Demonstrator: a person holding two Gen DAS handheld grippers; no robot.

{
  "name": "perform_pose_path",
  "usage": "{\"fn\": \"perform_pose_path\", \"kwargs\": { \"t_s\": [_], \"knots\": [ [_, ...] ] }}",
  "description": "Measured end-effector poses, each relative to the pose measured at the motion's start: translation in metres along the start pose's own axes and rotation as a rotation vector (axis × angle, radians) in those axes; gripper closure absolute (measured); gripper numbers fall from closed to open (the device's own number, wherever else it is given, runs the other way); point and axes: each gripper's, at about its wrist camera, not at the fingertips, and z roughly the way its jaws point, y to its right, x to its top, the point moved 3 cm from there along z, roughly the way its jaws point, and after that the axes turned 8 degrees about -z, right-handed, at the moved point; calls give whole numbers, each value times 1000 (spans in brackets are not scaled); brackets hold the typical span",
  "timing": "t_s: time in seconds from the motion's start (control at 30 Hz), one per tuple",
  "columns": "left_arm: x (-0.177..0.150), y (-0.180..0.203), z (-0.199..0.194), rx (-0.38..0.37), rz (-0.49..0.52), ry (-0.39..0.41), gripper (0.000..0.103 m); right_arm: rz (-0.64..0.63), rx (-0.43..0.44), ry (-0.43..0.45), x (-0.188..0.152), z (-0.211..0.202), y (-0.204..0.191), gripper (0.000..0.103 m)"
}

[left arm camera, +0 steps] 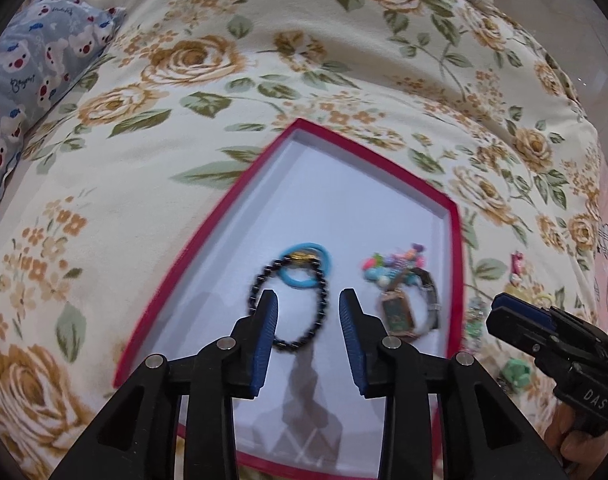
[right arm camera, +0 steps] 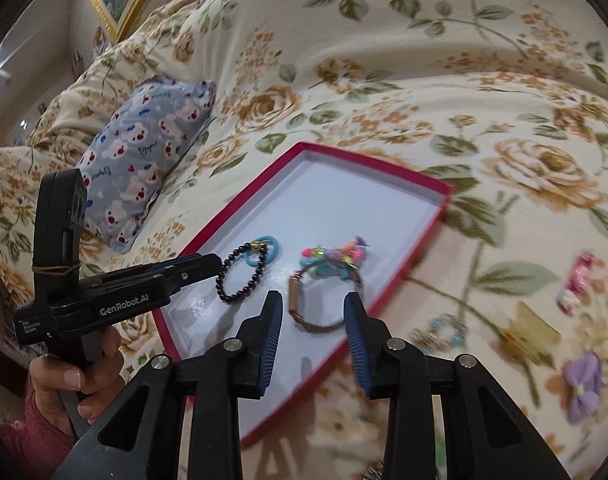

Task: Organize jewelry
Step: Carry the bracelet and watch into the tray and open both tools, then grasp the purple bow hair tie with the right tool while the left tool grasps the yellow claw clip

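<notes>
A red tray with a white floor lies on the flowered bedspread. In it lie a black bead bracelet, a blue hair tie, a watch and a colourful bead bracelet. My left gripper is open and empty just above the black bracelet; it also shows in the right wrist view. My right gripper is open and empty over the watch; it shows in the left wrist view, outside the tray's right rim.
Loose jewelry lies on the bedspread right of the tray: a bead bracelet, a yellow clip, a purple flower clip, a pink piece and a green piece. A blue bear-print pillow lies left.
</notes>
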Motion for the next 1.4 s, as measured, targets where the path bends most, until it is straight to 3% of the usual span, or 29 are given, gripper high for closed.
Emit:
{"fn": "perform_pose_path", "kwargs": {
  "t_s": [0.43, 0.87, 1.4],
  "knots": [
    [-20, 49, -18, -73, 98, -29, 65, 103, -108, 54, -35, -65, 51, 68],
    [-32, 99, -5, -110, 185, -76, 62, 220, -230, 83, -83, -120, 111, 67],
    [-40, 152, 26, -133, 270, -119, 58, 262, -308, 52, -104, -124, 158, 67]
  ]
}}
